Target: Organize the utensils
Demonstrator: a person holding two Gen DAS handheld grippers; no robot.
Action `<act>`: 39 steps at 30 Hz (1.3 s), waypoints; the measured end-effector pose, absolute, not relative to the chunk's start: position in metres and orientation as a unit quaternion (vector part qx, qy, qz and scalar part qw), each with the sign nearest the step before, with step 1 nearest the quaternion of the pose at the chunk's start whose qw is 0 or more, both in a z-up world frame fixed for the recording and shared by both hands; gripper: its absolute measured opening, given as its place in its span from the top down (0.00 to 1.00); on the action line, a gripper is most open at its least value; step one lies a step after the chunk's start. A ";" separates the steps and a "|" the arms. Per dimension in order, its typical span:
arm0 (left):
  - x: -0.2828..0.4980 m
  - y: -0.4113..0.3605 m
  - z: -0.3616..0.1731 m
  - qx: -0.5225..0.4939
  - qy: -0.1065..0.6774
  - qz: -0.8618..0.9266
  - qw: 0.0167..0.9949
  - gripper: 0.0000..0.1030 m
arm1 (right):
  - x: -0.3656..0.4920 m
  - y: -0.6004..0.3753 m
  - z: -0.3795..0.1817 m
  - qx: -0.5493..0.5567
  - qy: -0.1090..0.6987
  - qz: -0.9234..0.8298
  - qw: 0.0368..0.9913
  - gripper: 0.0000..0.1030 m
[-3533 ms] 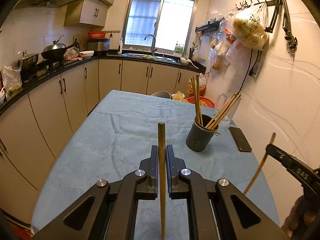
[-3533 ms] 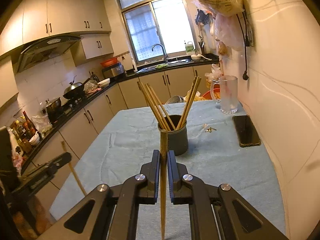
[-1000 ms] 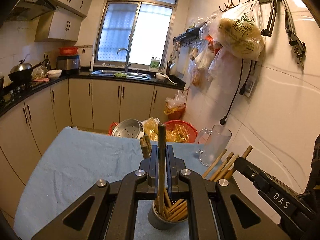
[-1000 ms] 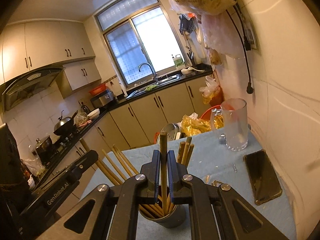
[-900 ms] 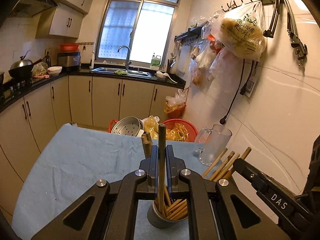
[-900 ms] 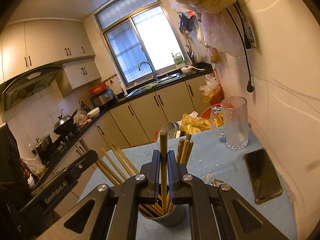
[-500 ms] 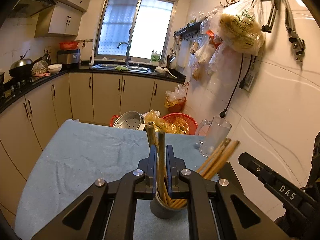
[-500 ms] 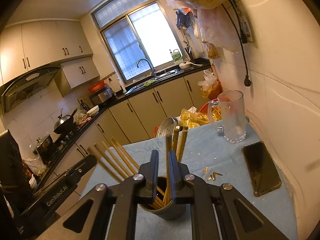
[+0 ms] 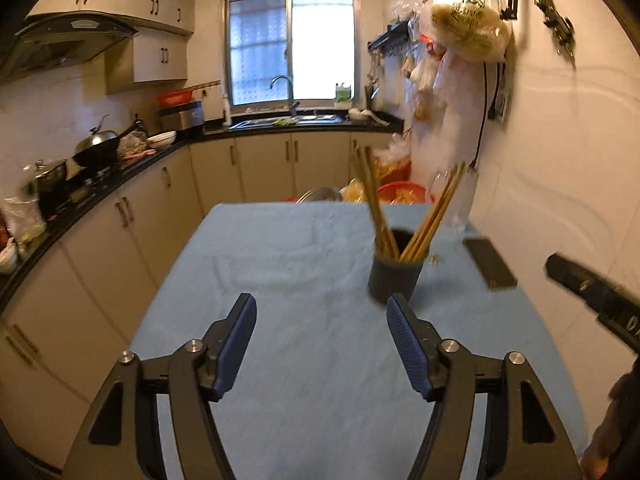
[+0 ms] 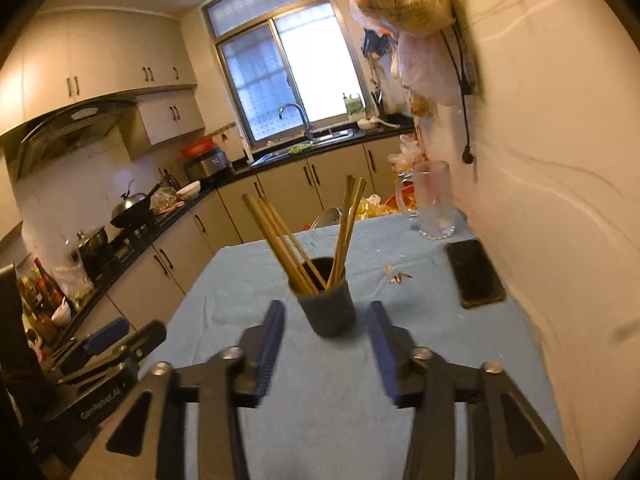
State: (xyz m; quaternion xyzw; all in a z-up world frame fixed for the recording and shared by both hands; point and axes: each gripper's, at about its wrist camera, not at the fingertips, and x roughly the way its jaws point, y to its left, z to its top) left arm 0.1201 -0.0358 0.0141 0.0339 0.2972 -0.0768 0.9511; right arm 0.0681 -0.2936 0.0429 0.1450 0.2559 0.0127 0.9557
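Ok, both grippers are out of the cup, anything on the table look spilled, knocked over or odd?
Nothing serious. The cup stands upright with the chopsticks inside, splayed into two leaning bunches. The only oddity is a few small scraps scattered on the cloth between the cup and the phone.

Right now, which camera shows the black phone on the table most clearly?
The right wrist view. There the black phone lies whole and fairly sharp on the blue cloth near the wall, right of the chopstick holder. The left wrist view shows the phone too, but smaller and blurred.
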 end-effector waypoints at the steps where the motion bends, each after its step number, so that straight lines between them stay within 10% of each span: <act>1: 0.107 -0.031 0.014 0.037 0.298 -0.071 0.951 0.31 | 0.058 -0.292 0.043 0.139 0.254 0.008 0.957 0.45; 39: 0.009 -0.006 0.040 0.026 0.270 -0.035 0.962 0.17 | -0.065 -0.253 0.070 0.078 0.223 -0.016 0.972 0.36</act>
